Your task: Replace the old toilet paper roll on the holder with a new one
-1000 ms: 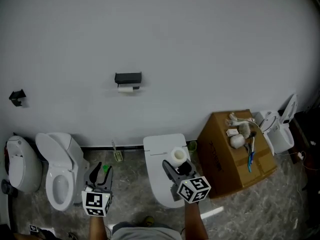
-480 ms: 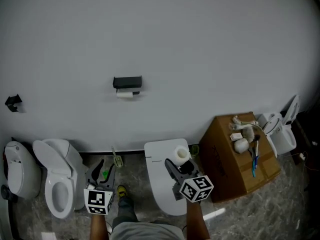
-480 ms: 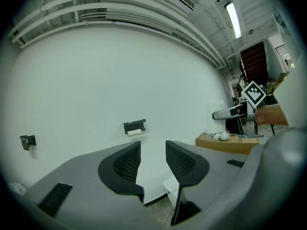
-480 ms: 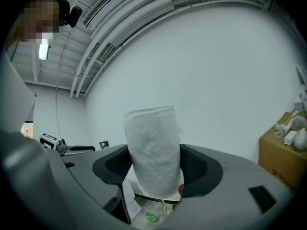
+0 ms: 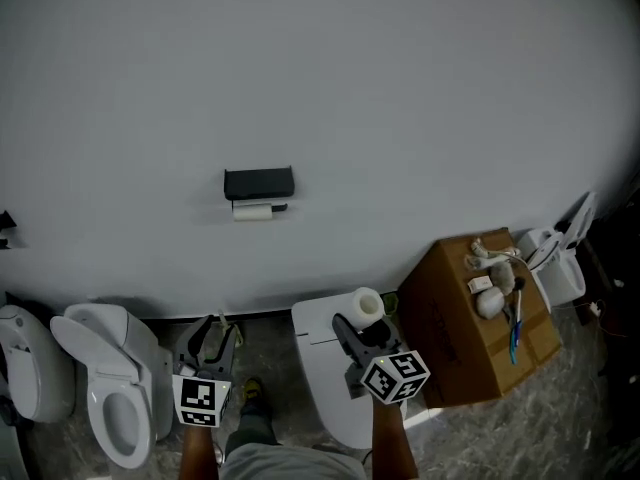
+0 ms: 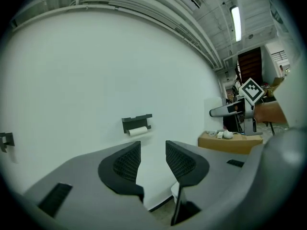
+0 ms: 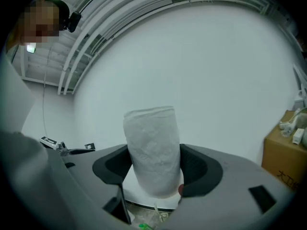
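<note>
A black holder (image 5: 259, 182) hangs on the white wall with a thin, nearly used-up roll (image 5: 252, 210) under it; the same holder (image 6: 136, 122) and old roll (image 6: 138, 131) show in the left gripper view. My right gripper (image 5: 358, 325) is shut on a full white toilet paper roll (image 5: 366, 304), which stands upright between its jaws (image 7: 152, 150). My left gripper (image 5: 214, 335) is open with nothing between its pads (image 6: 127, 161), low and left of the holder.
A white toilet (image 5: 110, 383) stands at the lower left, another white toilet (image 5: 330, 373) below the right gripper. A cardboard box (image 5: 480, 328) with small items on top sits at the right. A person's foot shows on the marbled floor (image 5: 265, 343).
Both grippers have moved toward the wall with the camera; the holder now appears lower and larger. The new roll stays gripped in the right jaws.
</note>
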Demonstrator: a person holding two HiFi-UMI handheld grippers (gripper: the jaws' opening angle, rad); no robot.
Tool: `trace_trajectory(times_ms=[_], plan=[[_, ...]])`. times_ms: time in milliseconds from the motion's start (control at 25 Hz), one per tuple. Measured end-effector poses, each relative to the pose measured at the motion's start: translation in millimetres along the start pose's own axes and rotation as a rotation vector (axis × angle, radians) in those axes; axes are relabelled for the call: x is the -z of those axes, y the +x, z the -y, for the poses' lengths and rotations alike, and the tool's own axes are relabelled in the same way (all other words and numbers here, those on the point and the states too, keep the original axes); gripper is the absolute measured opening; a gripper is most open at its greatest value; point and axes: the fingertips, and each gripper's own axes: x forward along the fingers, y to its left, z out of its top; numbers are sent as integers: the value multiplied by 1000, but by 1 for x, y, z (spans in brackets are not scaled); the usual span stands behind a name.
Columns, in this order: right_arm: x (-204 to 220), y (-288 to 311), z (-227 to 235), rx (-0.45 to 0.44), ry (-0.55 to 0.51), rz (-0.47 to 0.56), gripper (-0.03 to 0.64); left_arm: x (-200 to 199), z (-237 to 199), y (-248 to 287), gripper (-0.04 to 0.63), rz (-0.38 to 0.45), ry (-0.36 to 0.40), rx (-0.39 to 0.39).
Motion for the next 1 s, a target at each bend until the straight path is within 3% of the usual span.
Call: trace_trajectory(times_ms=[480, 800, 1000], plan=[[-5, 151, 18, 105, 58, -21, 310, 14, -99, 129, 161, -53, -3, 134], [-6, 186, 38, 191, 127, 2, 310, 19, -112, 185, 164, -52, 13, 245], [-8, 182, 48, 222, 168, 21, 310, 11, -106, 201, 169, -53, 102, 282]])
